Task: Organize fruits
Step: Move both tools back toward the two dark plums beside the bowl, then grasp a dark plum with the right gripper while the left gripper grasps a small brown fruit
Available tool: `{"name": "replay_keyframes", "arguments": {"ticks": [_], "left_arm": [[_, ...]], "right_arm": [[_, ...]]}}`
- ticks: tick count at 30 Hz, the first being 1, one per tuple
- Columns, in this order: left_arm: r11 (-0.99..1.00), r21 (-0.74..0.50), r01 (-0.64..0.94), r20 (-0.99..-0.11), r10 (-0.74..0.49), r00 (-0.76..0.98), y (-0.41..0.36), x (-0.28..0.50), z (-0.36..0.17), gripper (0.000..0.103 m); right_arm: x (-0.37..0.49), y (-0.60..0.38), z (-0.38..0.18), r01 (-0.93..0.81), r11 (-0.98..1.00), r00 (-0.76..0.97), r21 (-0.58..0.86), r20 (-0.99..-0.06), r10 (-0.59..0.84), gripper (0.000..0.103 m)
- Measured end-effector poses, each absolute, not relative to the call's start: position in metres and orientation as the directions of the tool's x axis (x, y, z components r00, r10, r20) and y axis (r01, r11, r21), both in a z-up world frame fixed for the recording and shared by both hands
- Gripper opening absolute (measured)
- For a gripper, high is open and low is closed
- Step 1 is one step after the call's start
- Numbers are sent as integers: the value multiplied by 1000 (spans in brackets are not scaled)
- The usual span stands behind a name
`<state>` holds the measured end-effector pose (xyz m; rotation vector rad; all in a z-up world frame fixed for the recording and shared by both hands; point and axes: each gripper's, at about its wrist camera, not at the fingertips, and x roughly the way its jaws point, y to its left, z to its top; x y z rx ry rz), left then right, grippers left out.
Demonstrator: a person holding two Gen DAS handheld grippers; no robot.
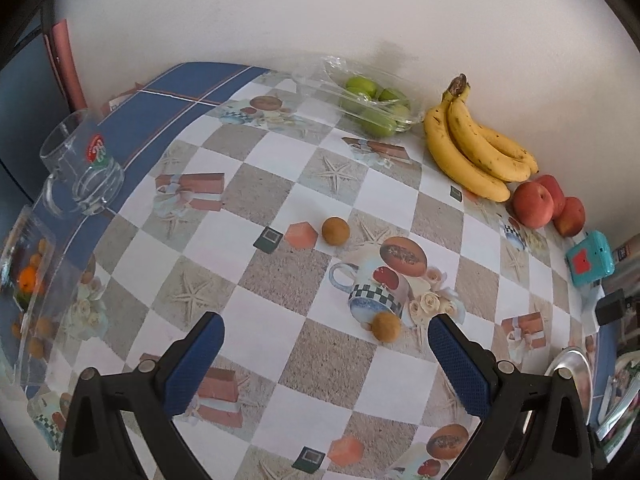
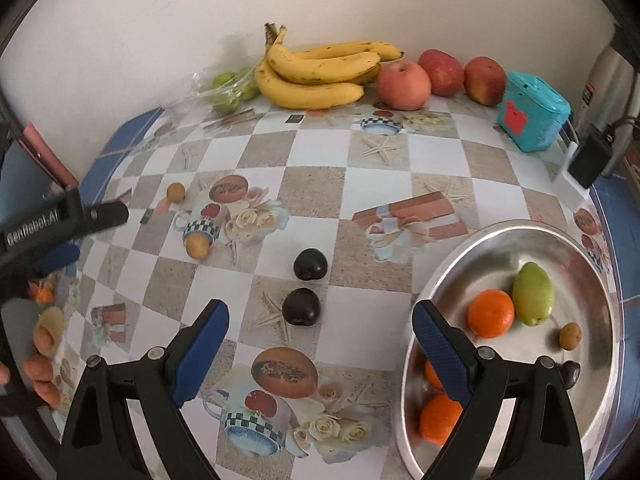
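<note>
Evidently a pick is being lined up: both the left gripper [image 1: 326, 350] and right gripper [image 2: 320, 344] gape wide, holding nothing. Two dark plums [image 2: 301, 306] lie mid-counter just ahead of the right one, beside the metal bowl [image 2: 452, 256] at the counter's right edge. Two small brown fruits [image 1: 386, 327] sit before the left. Next, I judge, each must descend and close.

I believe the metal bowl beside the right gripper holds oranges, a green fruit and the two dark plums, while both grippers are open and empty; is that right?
Not quite: the two dark plums lie on the tablecloth, left of the metal bowl, as the right wrist view shows. The bowl holds oranges, a green fruit and a small brown fruit. Both the right gripper and left gripper are open and empty.
</note>
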<state>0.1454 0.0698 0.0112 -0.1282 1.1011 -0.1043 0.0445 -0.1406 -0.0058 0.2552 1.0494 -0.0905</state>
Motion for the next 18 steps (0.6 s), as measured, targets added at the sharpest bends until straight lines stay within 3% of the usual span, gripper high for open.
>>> {"name": "replay_keyframes", "arguments": {"ticks": [5,11,14,18], "left_arm": [[983,-164,85,-884,-185,429,55,151,-3,101],[977,-156,147,-898,-202,390,34,159,-28,91],[972,-150,178,-903,-208,375,25,159,-36,87],[965,-145,219,-907,-218,361,14,158,-43,76]], "right_arm": [[50,-132,-20,182,971,462,155,-885,55,93],[55,-123,-38,158,979,422,132,-905,54,92],[56,-122,-46,158,980,407,120,-912,46,79],[57,-121,-53,160,981,394,109,-918,37,74]]}}
